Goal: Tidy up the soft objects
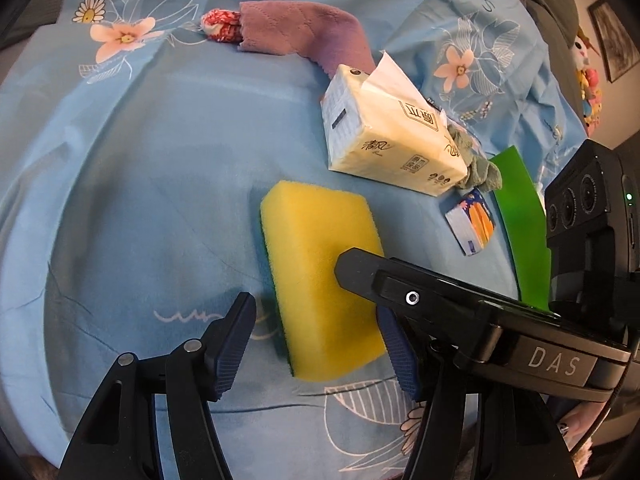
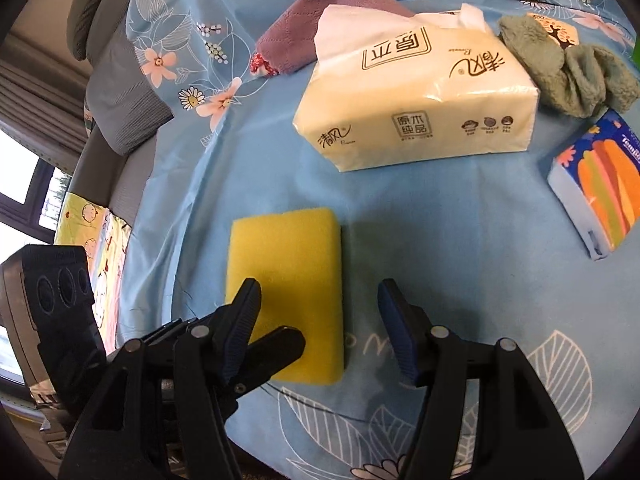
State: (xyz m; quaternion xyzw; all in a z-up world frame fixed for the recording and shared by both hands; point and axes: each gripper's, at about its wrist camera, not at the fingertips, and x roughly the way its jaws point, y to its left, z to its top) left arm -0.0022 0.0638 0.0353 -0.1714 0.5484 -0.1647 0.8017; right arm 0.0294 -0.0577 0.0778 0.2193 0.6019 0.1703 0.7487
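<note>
Closest to the lens, the left gripper (image 1: 316,344) has its jaws standing apart around the near end of the yellow rectangular foam sponge with a green scouring underside (image 1: 320,276). The pads aren't clearly pressing, so I'd call it open and straddling, not gripping. The right gripper (image 2: 320,332) is open too, nothing between its pads; the sponge sits just off its left finger, and one of its fingers crosses over the sponge in the left view.

Everything lies on a bed under a light blue floral bedsheet (image 1: 140,200). Going down in size from there:
- purple quilted cloth (image 1: 308,36), bunched, far side
- pale yellow soft pack of tissues (image 2: 420,108), a tissue poking out the top
- fluffy grey-green sock-like piece (image 2: 572,76), touching the pack's end
- the sponge, out in the open, apart from the pack
- small blue-and-orange pocket tissue packet (image 2: 596,192)
- red-and-white patterned bundle (image 1: 220,24) at the cloth's tip

Progress-wise, looks early to me. Things are scattered, no sorted pile visible, sponge probably up first.
</note>
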